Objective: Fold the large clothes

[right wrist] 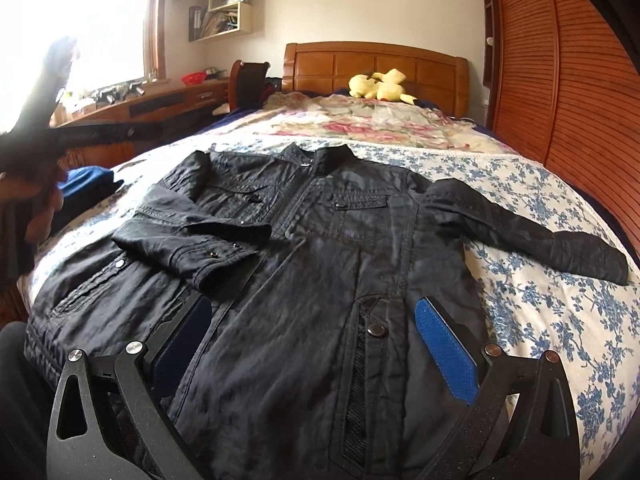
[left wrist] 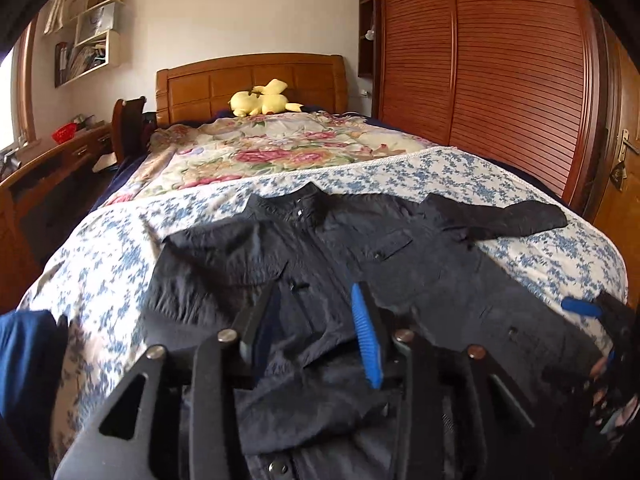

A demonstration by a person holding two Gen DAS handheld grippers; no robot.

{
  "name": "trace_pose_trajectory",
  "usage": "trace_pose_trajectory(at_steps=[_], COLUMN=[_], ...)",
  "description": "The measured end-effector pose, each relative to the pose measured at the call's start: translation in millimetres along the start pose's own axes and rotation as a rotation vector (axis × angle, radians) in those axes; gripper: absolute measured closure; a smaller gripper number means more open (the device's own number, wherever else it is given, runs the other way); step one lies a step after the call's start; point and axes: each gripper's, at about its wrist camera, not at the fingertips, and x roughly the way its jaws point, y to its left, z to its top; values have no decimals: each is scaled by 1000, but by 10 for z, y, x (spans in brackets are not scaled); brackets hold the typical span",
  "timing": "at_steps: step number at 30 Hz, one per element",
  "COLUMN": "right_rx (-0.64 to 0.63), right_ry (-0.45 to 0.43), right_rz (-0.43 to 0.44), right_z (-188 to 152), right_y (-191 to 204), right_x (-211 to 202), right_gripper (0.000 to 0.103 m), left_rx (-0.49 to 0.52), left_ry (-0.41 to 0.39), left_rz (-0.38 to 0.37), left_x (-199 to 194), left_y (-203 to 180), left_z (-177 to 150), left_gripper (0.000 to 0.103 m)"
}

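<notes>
Black and slightly shiny, the jacket [right wrist: 320, 248] lies front up on the blue-flowered bedspread [right wrist: 532, 216], collar toward the headboard [right wrist: 376, 64]. One sleeve [right wrist: 188, 236] is already laid across the chest, its cuff ending near the front placket; the other sleeve [right wrist: 528, 236] lies stretched out over the bedspread toward the wardrobe [right wrist: 580, 80]. The step in hand looks like bringing that second sleeve in. To do it well I would take it near the cuff, lift only enough to clear the cloth, and lay it flat across the chest so it mirrors the first one, with the shoulder seam as the hinge and no bunching at the elbow. The right gripper [right wrist: 316, 340] hovers over the lower front with its jaws spread wide and nothing between them. The left gripper [left wrist: 316, 320] stands partly open above the jacket's middle; cloth shows in the gap, but the pads do not press on it. The right wrist view gives the whole garment, both sleeves, the chest pockets and snaps, and the window side of the room; the left wrist view is closer and blurrier, with the folded sleeve hard to make out. In return it shows the right gripper's blue pads at its right edge, and a blue cloth [left wrist: 24, 360] at the bed's near-left corner.
</notes>
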Motion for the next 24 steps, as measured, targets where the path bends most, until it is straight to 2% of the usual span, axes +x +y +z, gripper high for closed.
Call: trace_pose_trajectory(at_steps=[4, 12, 20, 24], right_rx=[-23, -63, -131, -140], right_ry=[7, 29, 75, 107], right_rz=[-2, 11, 40, 69], right_z=[52, 220, 333, 394], right_y=[128, 336, 601, 738], right_x=[112, 386, 659, 866], right_gripper=[0, 0, 0, 0], left_rx=[-30, -84, -107, -140], left_ry=[-16, -54, -84, -113], left_rz=[26, 78, 109, 110], left_x=[-1, -83, -234, -336], left_y=[120, 431, 675, 809], left_z=[-251, -523, -643, -652], left_gripper=[61, 59, 57, 51])
